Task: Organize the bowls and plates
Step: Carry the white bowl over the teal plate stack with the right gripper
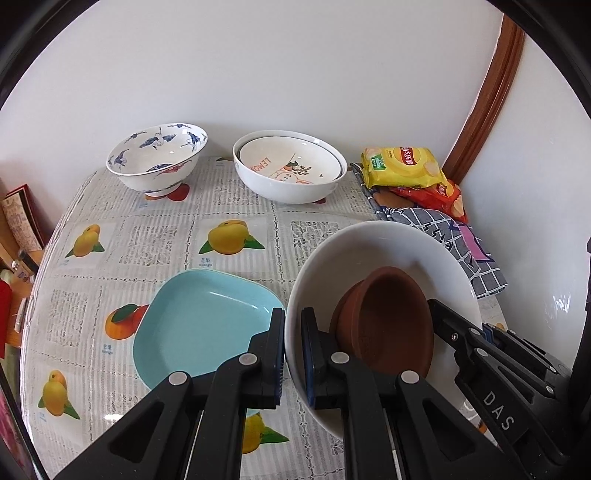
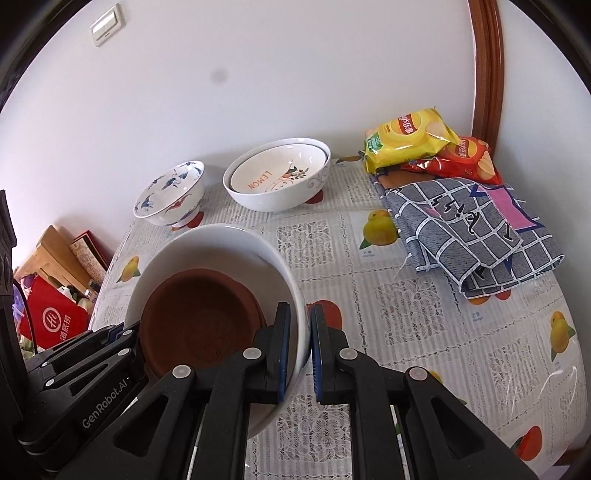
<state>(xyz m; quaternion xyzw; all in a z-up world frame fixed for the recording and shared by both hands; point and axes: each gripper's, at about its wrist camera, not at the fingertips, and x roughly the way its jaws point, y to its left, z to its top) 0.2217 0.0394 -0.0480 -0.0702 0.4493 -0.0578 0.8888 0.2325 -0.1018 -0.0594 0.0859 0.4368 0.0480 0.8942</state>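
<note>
We're in a home dining corner: a table under a fruit-print plastic cover, pushed against a white wall with a light switch. Crisp packets, a checked cloth and household bowls sit about.

A clay dish lies inside a big bowl, which sits between the two grippers: the left gripper clamps its left rim and the right gripper clamps its right rim. A square plate lies on the table just left of the big bowl. At the back near the wall, a crane bowl stands left of a deep bowl, which has a lemon plate nested in it. To the right, a cloth lies on the table, with two snack bags stacked behind it in the corner.
</note>
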